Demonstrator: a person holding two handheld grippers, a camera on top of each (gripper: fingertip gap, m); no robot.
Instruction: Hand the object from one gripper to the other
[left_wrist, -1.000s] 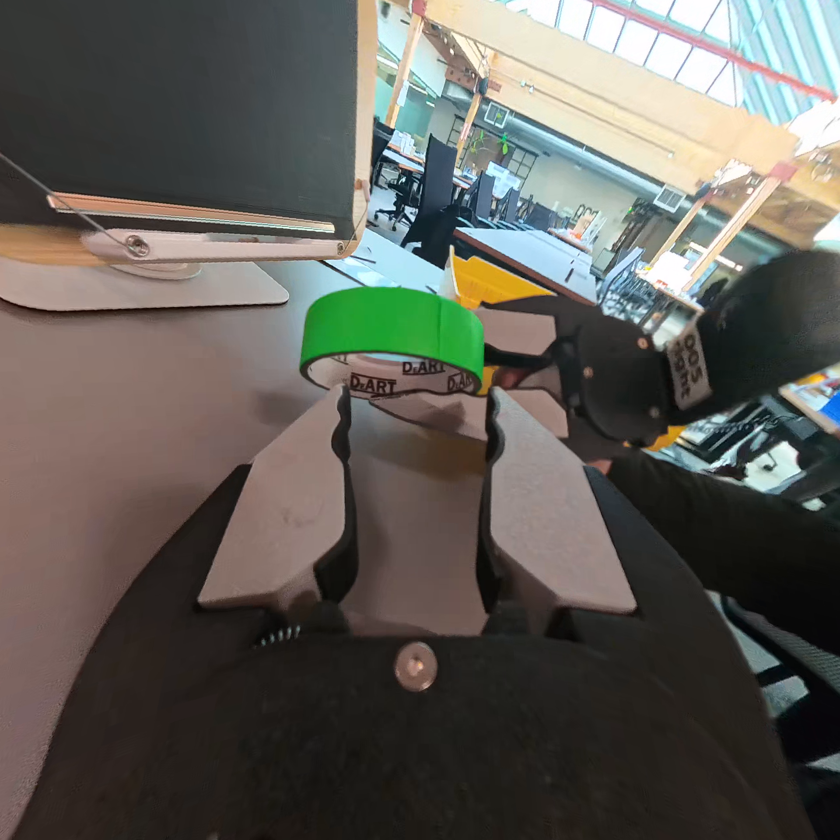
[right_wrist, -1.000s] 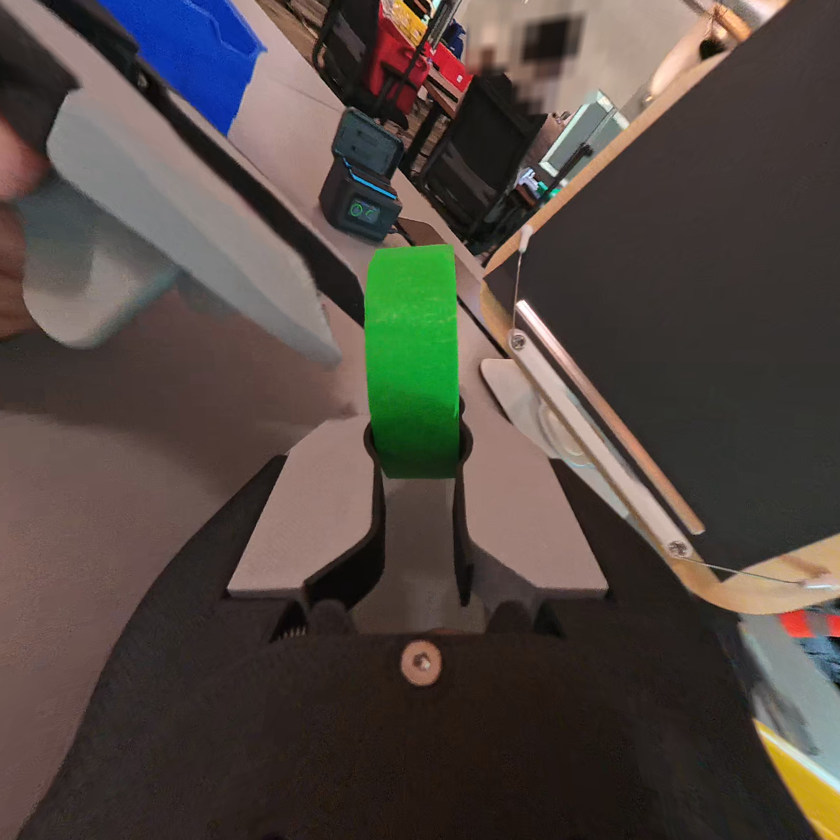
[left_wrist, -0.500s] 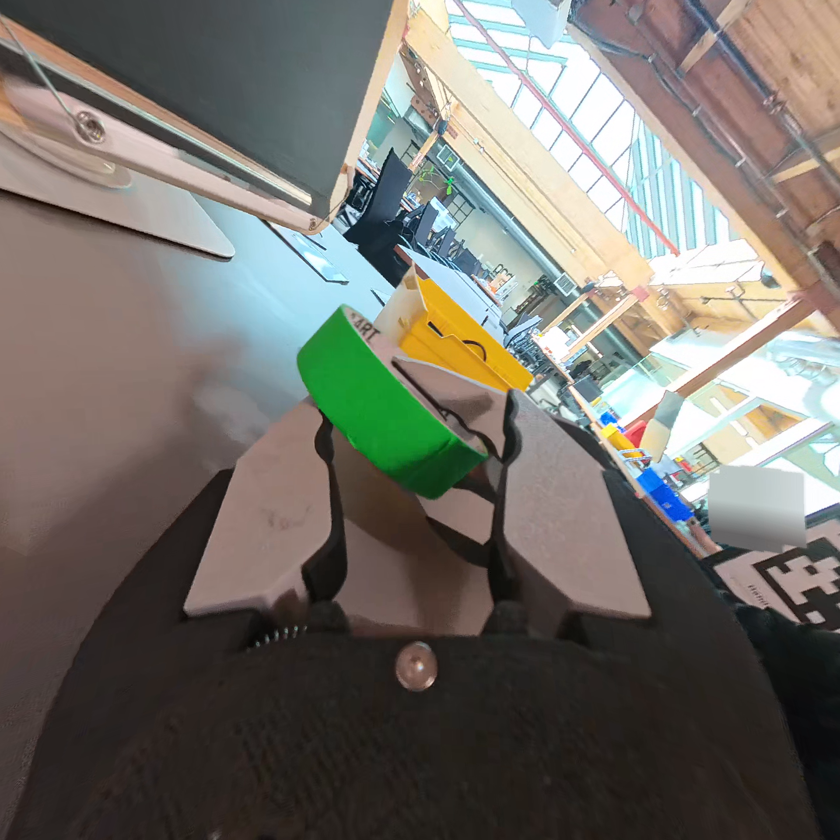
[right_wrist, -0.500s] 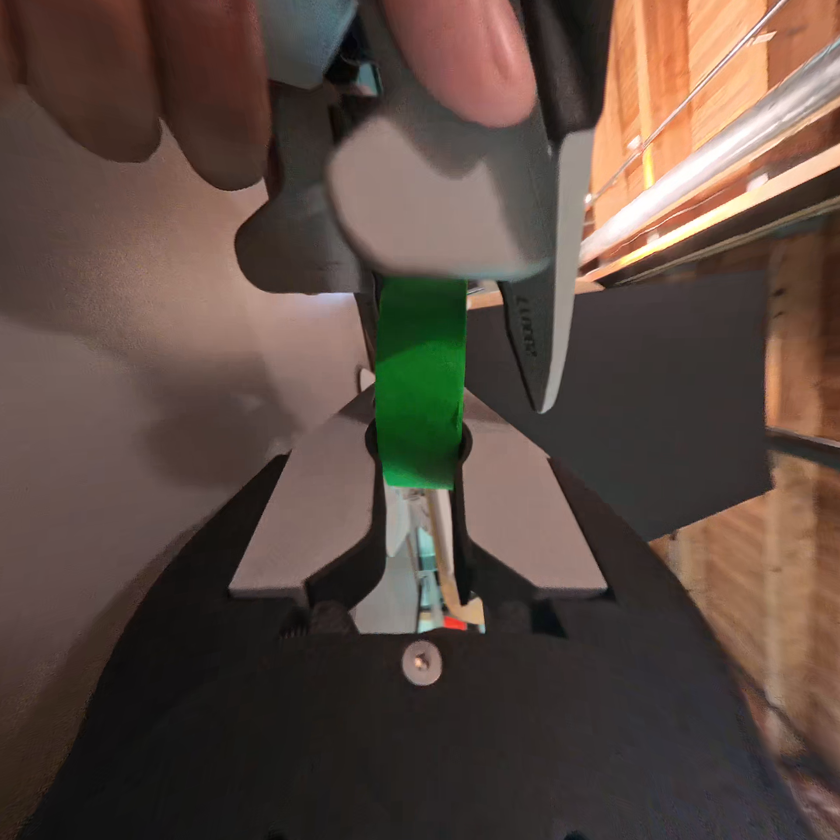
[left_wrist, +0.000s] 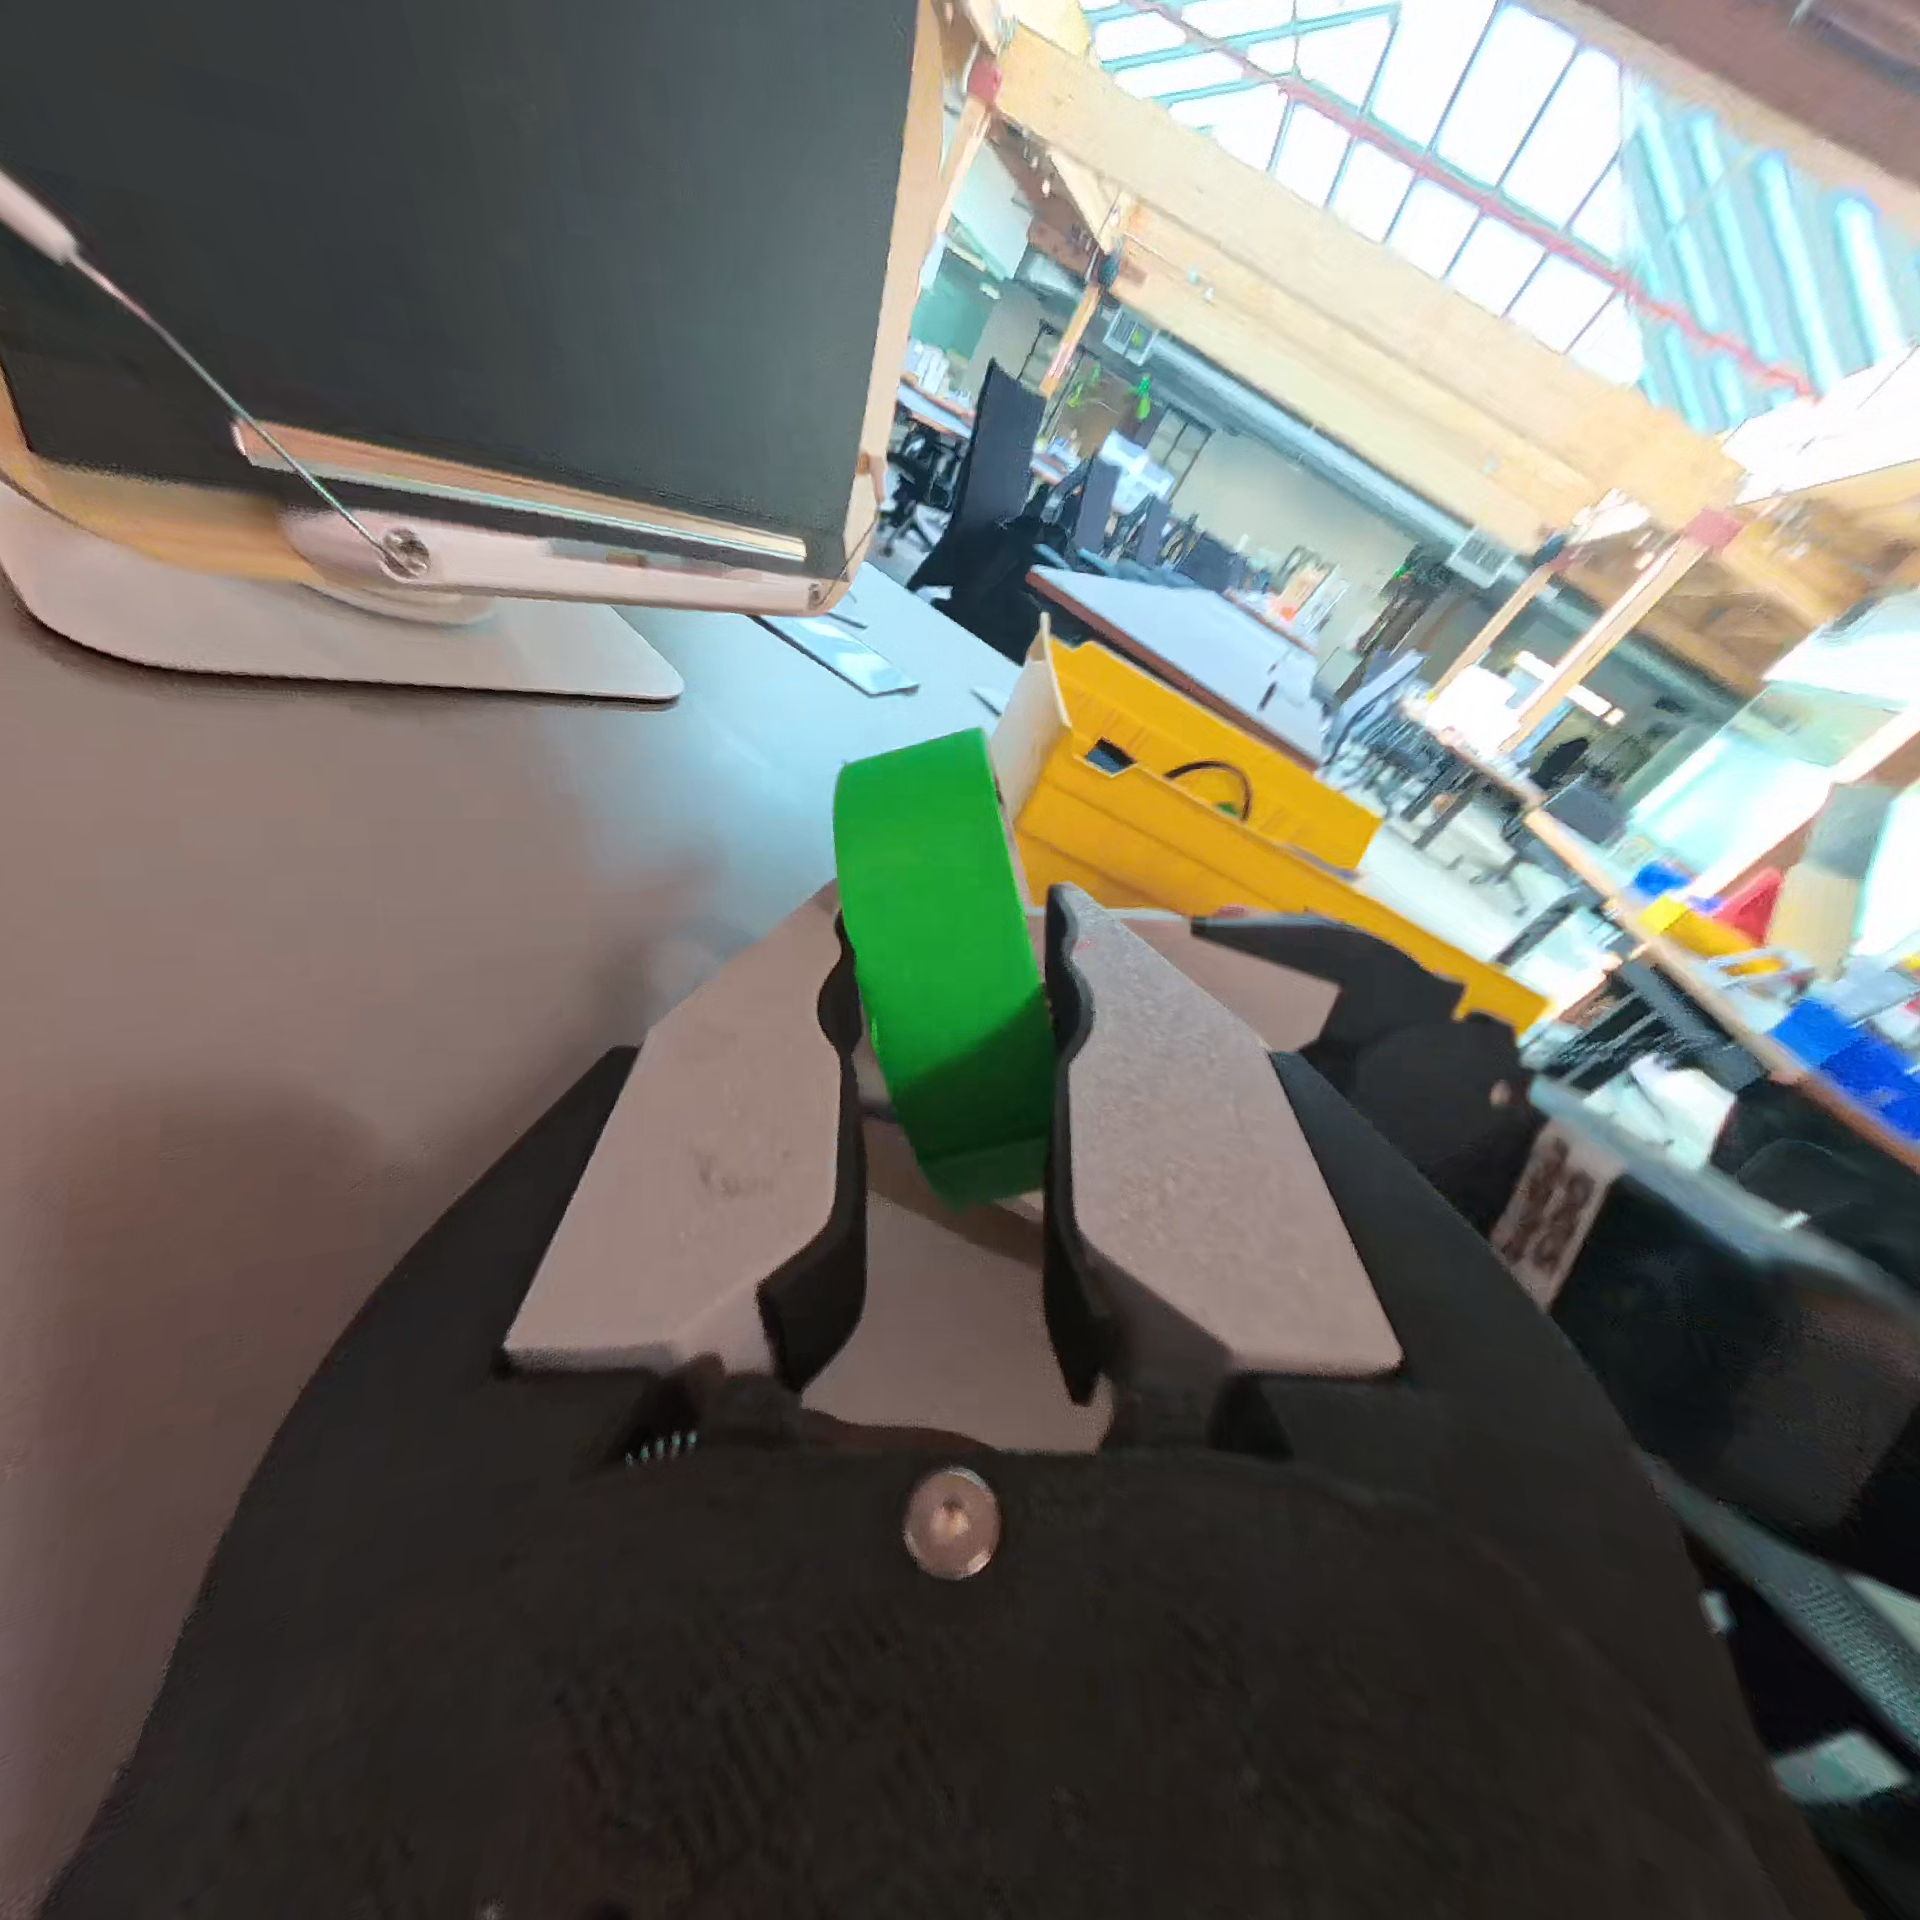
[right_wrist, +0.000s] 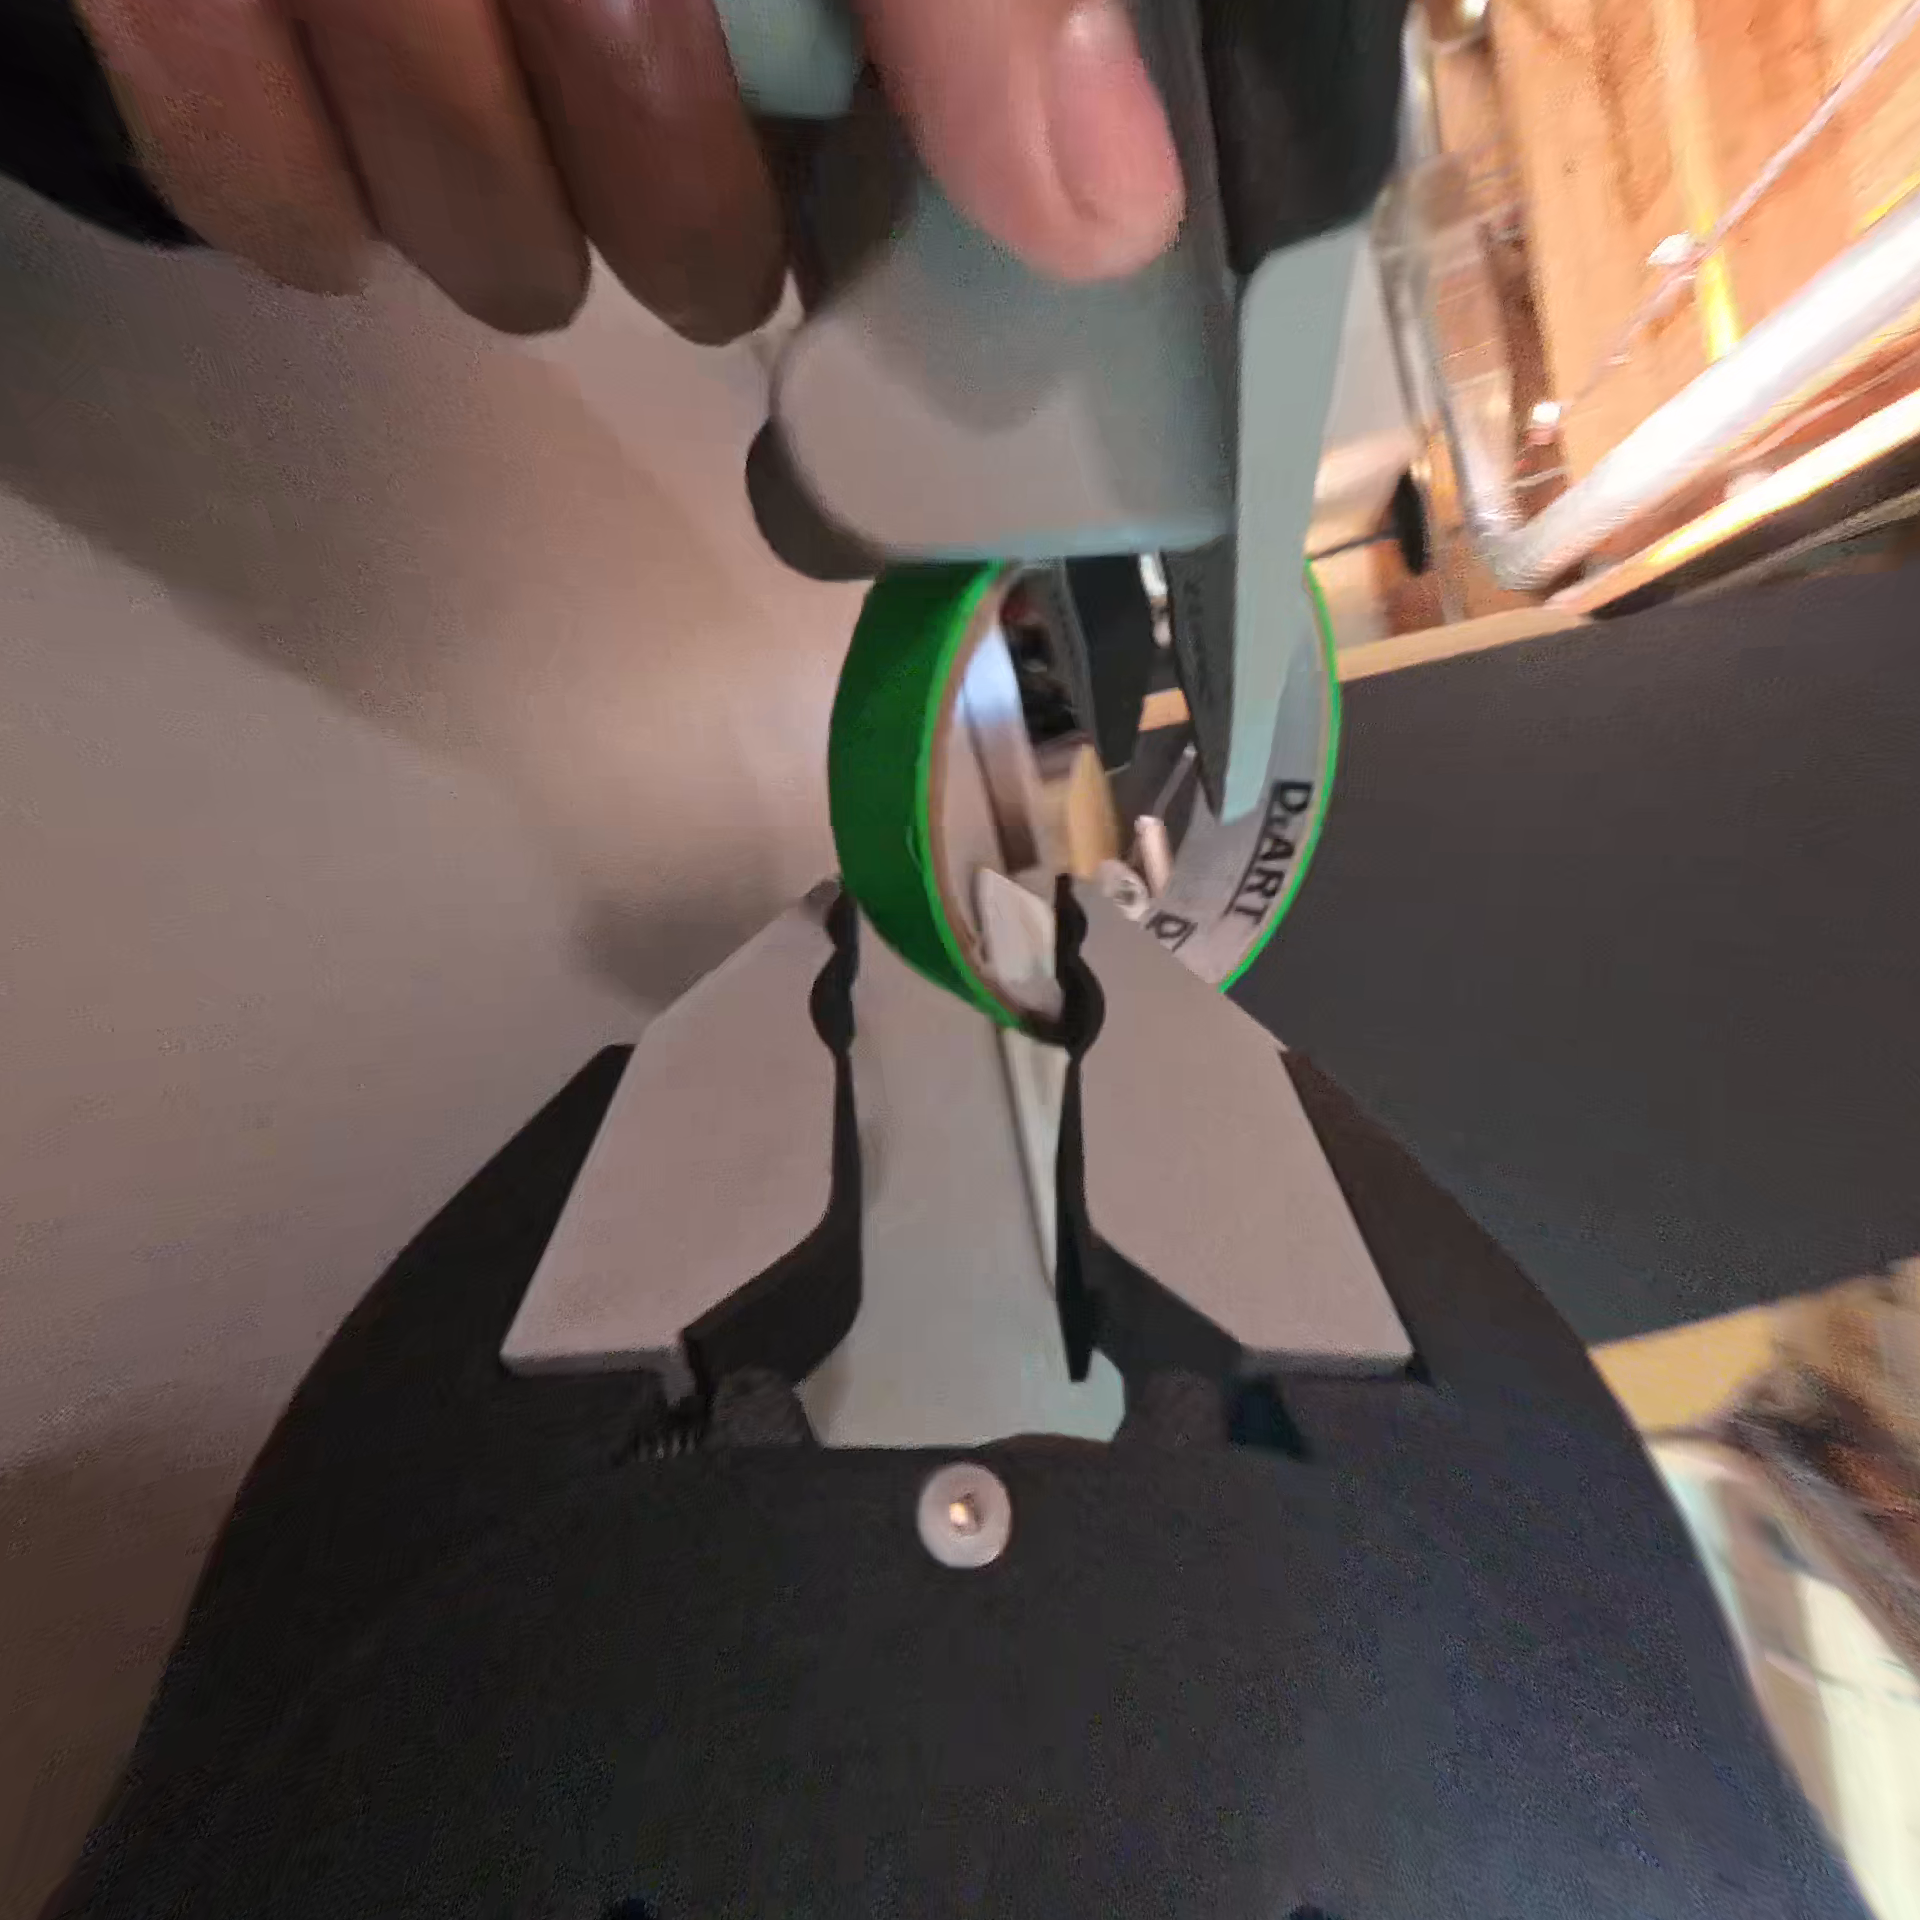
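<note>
Daylight floods the left wrist view from skylights (left_wrist: 1558, 156) at the far right, where the panes glare nearly white; the desk surface (left_wrist: 260, 935) nearby stays evenly lit, with a soft shadow at the left. Wide-angle bending curves the edges of both views. The right wrist view is dimmer and warmer, with motion blur smearing the hand (right_wrist: 623, 156) at the top and the right edge, and a dull shadow on the tabletop.
</note>
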